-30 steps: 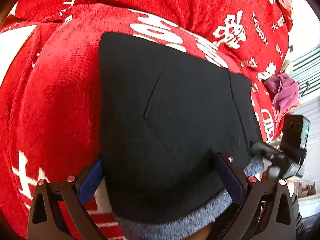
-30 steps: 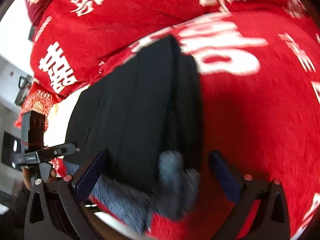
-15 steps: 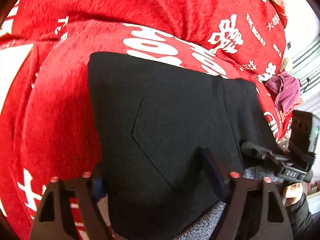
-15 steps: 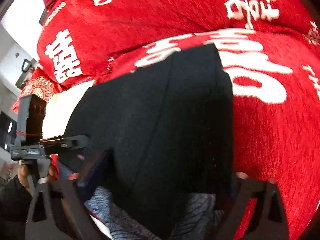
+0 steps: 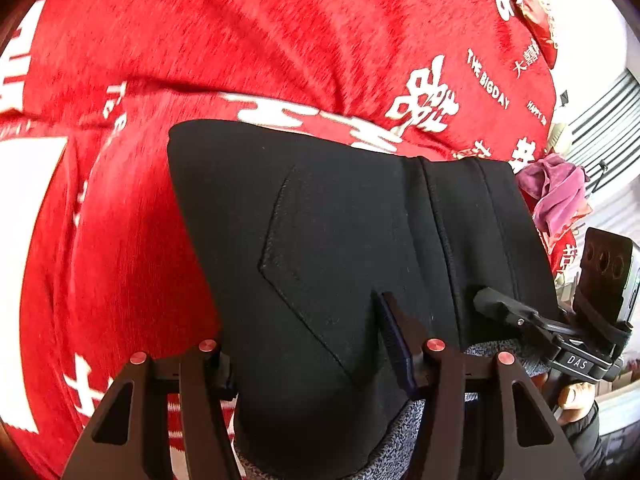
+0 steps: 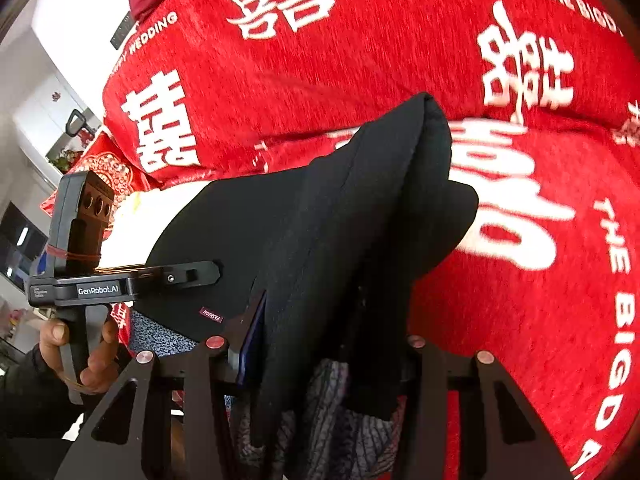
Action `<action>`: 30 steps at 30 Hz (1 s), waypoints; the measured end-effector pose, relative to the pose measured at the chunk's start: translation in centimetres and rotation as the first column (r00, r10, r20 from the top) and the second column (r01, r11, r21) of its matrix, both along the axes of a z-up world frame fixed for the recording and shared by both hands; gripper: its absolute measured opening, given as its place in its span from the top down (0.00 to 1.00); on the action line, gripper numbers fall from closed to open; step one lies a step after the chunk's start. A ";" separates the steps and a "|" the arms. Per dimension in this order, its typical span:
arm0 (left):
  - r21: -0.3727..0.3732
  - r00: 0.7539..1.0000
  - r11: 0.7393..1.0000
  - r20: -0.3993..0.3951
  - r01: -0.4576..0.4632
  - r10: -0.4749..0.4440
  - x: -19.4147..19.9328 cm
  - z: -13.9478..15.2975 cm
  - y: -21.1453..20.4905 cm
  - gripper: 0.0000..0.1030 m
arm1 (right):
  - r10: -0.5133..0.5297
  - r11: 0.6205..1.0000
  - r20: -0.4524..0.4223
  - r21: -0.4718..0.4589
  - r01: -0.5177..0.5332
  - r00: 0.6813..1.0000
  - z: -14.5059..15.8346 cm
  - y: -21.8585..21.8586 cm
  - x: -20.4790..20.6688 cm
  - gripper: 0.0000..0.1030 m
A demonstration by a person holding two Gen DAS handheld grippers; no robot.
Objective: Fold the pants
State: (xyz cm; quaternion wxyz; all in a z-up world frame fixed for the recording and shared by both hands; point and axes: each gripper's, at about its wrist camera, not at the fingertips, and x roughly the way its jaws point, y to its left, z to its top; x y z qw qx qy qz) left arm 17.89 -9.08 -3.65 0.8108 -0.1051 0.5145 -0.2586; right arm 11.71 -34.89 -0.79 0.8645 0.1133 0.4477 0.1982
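A red plush blanket (image 5: pixel 280 40) printed with large white characters covers the whole surface. On it lie black pants (image 5: pixel 340 240), folded into a thick bundle with a grey fleecy lining showing along the near edge. A second ago the bundle lay flat; now its near edge is gathered and raised off the blanket, and in the right wrist view the fabric peaks into a ridge running away from the camera.

The left gripper (image 5: pixel 312 344) has the near edge of the pants between its fingers. These stood spread wide a second ago; they are now closing, with the right-hand blue pad (image 5: pixel 394 344) pressed into the black cloth. The right gripper (image 6: pixel 320 340) has closed in the same way from a wide spread and is still closing, its fingers bunching the cloth between them, the left blue pad (image 6: pixel 252 336) against the fabric.

In the right wrist view, a hand (image 6: pixel 86 356) in a dark sleeve holds the left gripper's handle at the left. At the far right of the left wrist view, a crumpled purple cloth (image 5: pixel 556 192) lies beyond the pants.
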 end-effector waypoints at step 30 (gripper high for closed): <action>0.002 0.982 0.999 -0.181 -0.053 0.053 11.3 -6.4 -2.3 0.31 | -0.049 0.995 -0.155 0.079 0.061 0.987 -4.7 -5.8 12.2 0.43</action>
